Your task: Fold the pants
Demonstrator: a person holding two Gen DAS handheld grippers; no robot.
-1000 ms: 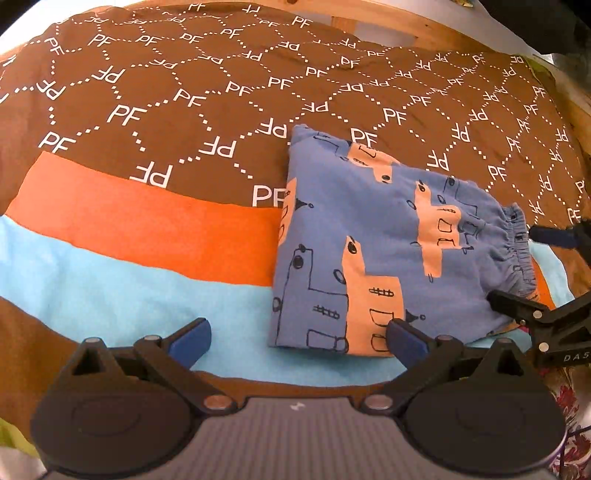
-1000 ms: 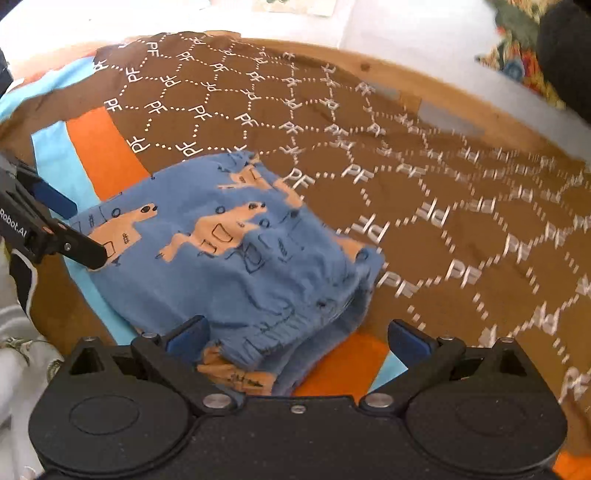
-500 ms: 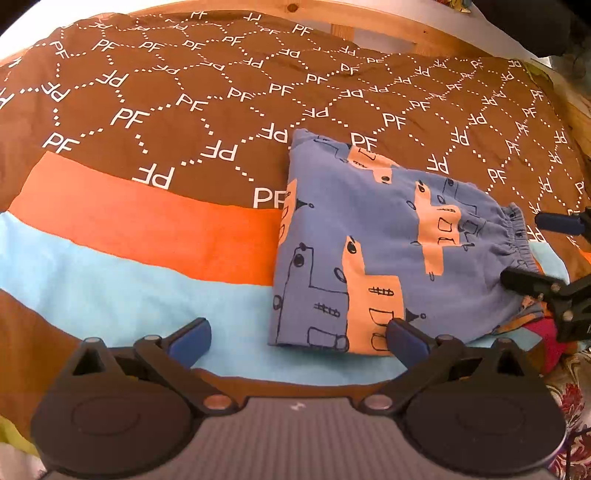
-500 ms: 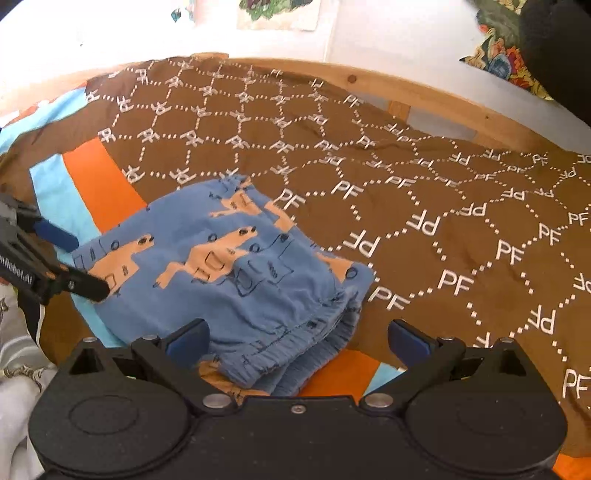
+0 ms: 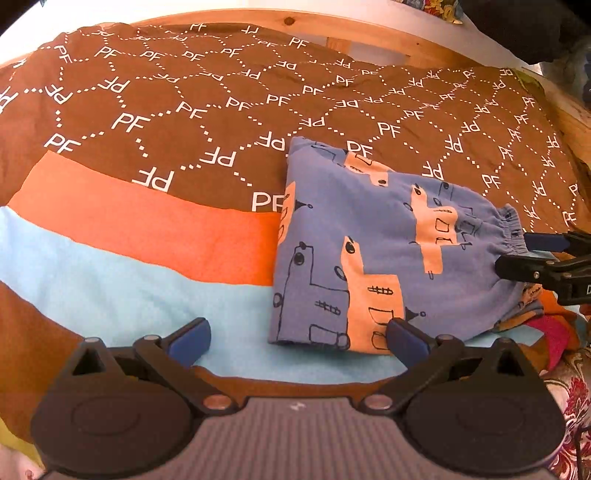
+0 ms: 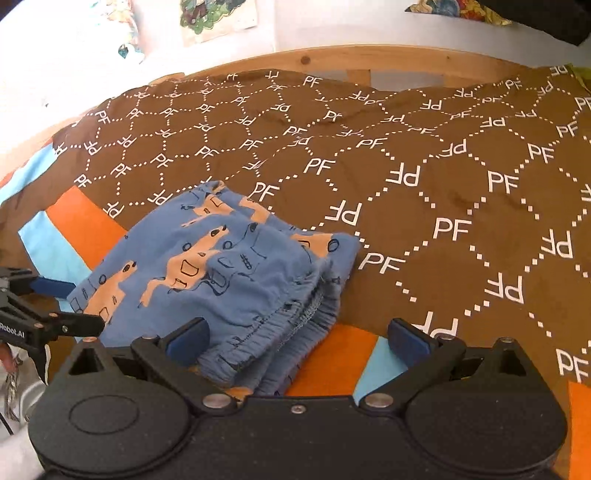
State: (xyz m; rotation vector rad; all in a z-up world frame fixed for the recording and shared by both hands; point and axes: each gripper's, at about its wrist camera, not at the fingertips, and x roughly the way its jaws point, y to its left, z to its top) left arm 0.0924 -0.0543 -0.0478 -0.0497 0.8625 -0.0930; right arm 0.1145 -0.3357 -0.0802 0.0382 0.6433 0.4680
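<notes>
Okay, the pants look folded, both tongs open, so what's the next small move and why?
Probably back both tongs straight off. The blue pants already lie as a compact folded stack on the bedspread. The left tongs and right tongs are both open and hold no cloth, though the waistband sits near the right pair and could snag.

Brown PF-patterned bedspread (image 5: 184, 110), wooden bed frame (image 6: 369, 61), wall picture (image 6: 218, 16).

Blue cotton pants (image 5: 373, 236) printed with peach dogs; brown bedspread (image 5: 207, 96) with white dotted "PF" lattice, orange and light-blue stripes.
</notes>
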